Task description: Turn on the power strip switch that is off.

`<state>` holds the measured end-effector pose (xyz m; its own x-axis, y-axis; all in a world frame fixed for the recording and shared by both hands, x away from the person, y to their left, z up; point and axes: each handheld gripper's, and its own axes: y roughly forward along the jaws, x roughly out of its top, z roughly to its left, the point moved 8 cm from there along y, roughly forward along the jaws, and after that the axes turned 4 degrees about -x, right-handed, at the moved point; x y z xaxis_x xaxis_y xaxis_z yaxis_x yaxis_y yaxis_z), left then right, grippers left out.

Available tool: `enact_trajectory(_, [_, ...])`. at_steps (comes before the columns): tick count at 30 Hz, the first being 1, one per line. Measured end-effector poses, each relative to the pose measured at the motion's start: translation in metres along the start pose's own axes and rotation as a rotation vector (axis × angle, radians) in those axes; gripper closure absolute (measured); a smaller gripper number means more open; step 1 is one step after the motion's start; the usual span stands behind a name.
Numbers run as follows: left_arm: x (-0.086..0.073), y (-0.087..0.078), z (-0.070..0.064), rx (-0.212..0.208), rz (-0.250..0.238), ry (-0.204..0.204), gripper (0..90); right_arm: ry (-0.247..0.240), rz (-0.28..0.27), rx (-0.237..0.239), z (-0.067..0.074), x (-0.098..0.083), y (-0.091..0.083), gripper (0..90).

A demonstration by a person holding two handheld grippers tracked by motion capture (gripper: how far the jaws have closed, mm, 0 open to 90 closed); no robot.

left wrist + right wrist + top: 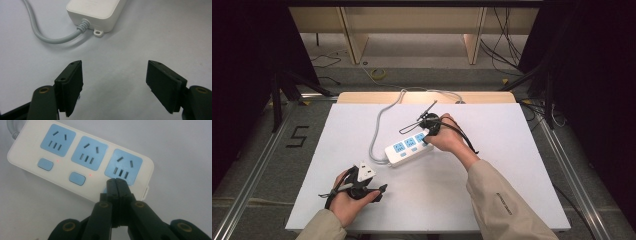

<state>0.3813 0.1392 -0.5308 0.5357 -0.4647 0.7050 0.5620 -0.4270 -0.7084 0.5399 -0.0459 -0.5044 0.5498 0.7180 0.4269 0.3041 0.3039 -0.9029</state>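
right gripper (117, 182), jaws pressed together, looks abt to hit the third blue switch on the white plastic power strip (62, 173), w/ two red lights lit; left gripper (113, 87) jaws spread, idle over the white desk (125, 50).

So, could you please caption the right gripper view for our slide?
Right gripper, jaws shut, tips at the third switch of a white power strip.

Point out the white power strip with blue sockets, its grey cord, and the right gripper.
white power strip (62, 173): right gripper view, white casing between switches.
grey cord (50, 40): left gripper view, curved stretch.
right gripper (117, 181): right gripper view, closed fingertips.
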Motion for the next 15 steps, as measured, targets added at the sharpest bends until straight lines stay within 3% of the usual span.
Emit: enact_trajectory(15, [0.0002,0.0002,-0.0001,-0.002,-0.002,-0.001,29.5,-0.014,0.013,-0.003,0.0037,0.0047,0.0023,90.0])
